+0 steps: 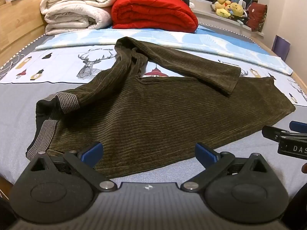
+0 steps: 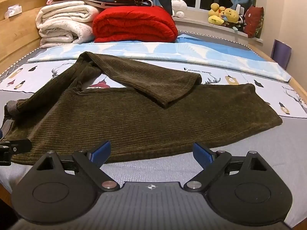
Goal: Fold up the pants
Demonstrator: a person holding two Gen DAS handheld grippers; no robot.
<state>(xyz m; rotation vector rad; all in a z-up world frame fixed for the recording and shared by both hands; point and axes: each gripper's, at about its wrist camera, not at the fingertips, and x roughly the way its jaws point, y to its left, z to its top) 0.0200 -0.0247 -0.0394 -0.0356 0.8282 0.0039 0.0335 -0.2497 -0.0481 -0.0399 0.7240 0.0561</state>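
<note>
A: Where were the pants?

B: Dark olive corduroy pants (image 1: 153,115) lay spread on the bed (image 1: 17,105), across the grey mattress and partly over a printed sheet (image 1: 63,65). Waistband (image 1: 48,130) sat at the left, grey ribbed trim showing. Near leg lay flat and ran out to the right. Far leg was doubled back, its cuff (image 1: 228,80) resting on top of the near leg.

A: Left hand-held gripper?

B: The left hand-held gripper (image 1: 148,153) had its blue pads wide apart, nothing clamped. It hung over the near edge of the pants close to the waistband end, tilted downward. Couldn't tell if the pads touched the cloth.

A: Right one?

B: The right hand-held gripper (image 2: 151,152) was also spread apart and empty, at the near hem further toward the leg end, angled down. Its tip showed at the right edge of the left wrist view.

A: Background?

B: Folded red blanket (image 2: 134,25) and white quilts (image 2: 63,26) stacked at the far end, plush toys (image 2: 224,16) on the window ledge.
</note>
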